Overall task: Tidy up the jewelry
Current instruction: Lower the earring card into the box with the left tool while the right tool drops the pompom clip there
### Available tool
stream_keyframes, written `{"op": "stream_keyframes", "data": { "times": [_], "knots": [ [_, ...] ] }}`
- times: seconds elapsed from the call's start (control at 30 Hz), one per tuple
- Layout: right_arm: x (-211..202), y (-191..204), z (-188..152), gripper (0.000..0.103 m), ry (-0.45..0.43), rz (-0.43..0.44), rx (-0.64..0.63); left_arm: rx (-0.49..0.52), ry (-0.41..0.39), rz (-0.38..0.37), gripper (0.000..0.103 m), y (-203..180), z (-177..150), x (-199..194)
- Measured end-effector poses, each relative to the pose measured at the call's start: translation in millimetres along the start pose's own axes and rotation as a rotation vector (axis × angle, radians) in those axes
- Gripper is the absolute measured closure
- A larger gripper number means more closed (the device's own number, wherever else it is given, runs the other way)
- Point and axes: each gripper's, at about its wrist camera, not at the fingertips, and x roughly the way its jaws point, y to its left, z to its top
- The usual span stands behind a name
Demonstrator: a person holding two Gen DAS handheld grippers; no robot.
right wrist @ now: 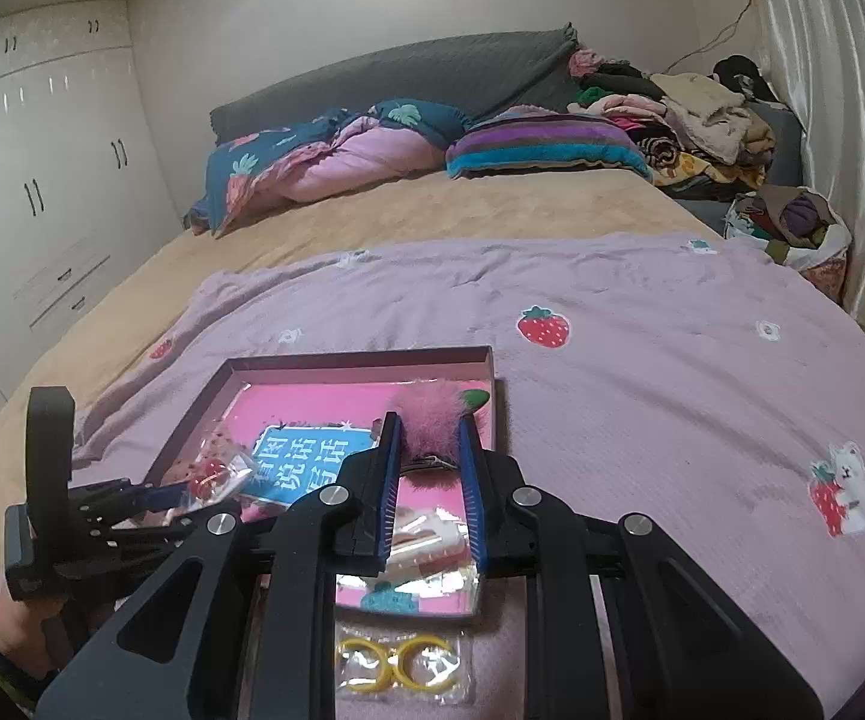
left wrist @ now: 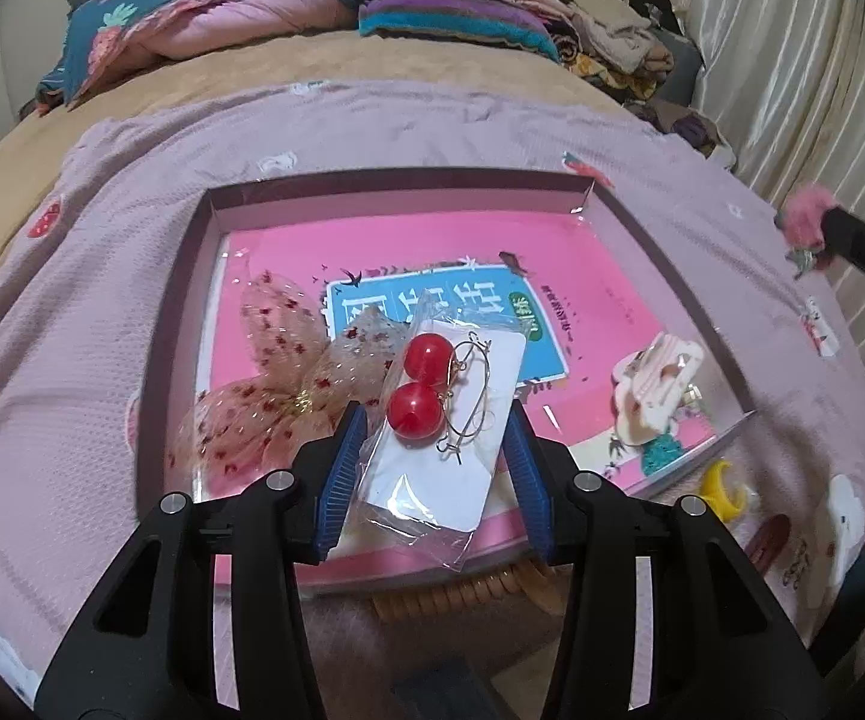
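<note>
My left gripper [left wrist: 435, 420] is shut on a clear packet of red ball earrings [left wrist: 438, 420] on a white card, held over the shallow pink box [left wrist: 396, 195]. A sheer spotted bow [left wrist: 276, 384] and a white hair claw [left wrist: 657, 384] lie in the box. My right gripper [right wrist: 429, 438] is shut on a fluffy pink pompom hair clip [right wrist: 432, 414] above the box's right part [right wrist: 366, 357]. A packet of yellow rings [right wrist: 399, 666] lies on the blanket below the right gripper. The left gripper also shows in the right wrist view [right wrist: 192, 489].
The box sits on a lilac blanket [right wrist: 642, 390] with strawberry patches, spread over a tan bed. Pillows, a folded quilt [right wrist: 336, 162] and piled clothes [right wrist: 690, 114] lie at the head. A curtain [right wrist: 834, 120] hangs at right, wardrobes [right wrist: 42, 180] at left.
</note>
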Motion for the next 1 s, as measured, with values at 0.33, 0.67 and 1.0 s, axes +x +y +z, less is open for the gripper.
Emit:
{"op": "stream_keyframes", "data": {
  "times": [0.33, 0.67, 1.0],
  "knots": [
    [33, 5, 14, 0.085, 0.024, 0.022, -0.031, 0.016, 0.033, 0.011, 0.064, -1, -4, 21],
    [79, -7, 19, 0.085, 0.088, 0.034, 0.013, -0.017, 0.036, 0.027, 0.055, 11, 0, 15],
    [112, 5, -4, 0.085, 0.164, 0.050, -0.009, -0.063, 0.011, 0.040, 0.041, 30, 4, -7]
  ]
}}
